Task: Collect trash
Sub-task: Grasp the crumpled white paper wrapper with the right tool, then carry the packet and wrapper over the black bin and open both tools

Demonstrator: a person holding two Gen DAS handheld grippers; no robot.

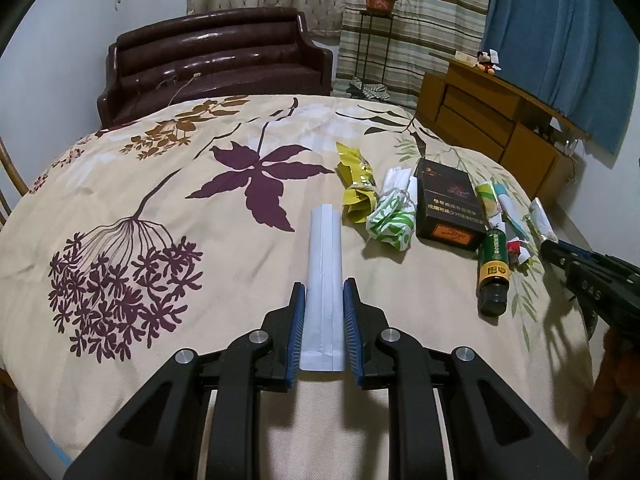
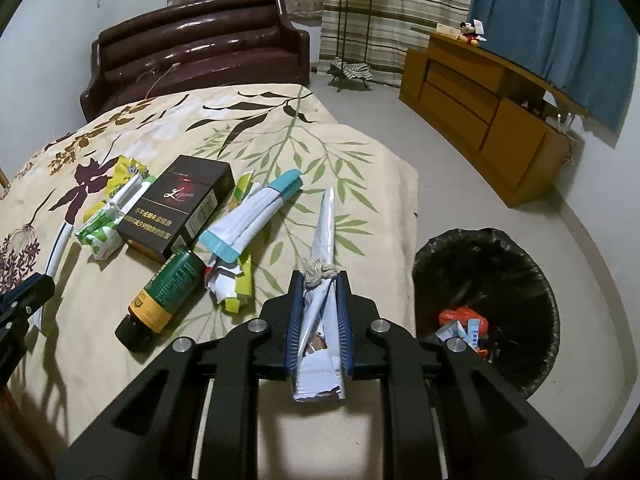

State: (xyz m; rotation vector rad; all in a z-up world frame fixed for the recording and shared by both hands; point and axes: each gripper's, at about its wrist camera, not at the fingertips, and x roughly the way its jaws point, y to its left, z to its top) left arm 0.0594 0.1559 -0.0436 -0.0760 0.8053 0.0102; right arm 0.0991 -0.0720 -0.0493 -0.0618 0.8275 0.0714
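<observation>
My left gripper (image 1: 323,289) is shut on a long pale-blue paper packet (image 1: 325,256) over the floral bedspread (image 1: 168,168). My right gripper (image 2: 318,278) is shut on a folded silver-white wrapper with a rope knot (image 2: 322,240). On the bed lie a dark cigarette box (image 2: 180,204), a green bottle with a black cap (image 2: 164,296), a yellow wrapper (image 1: 356,184), a green-white wrapper (image 1: 394,216) and a blue-white pouch (image 2: 252,216). A black-lined trash bin (image 2: 488,312) stands on the floor right of the bed, with some trash inside.
A dark leather sofa (image 1: 216,60) stands beyond the bed. A wooden cabinet (image 2: 480,120) runs along the right wall under a blue curtain. A plant stand (image 2: 354,8) is at the back. Beige floor lies between bed and cabinet.
</observation>
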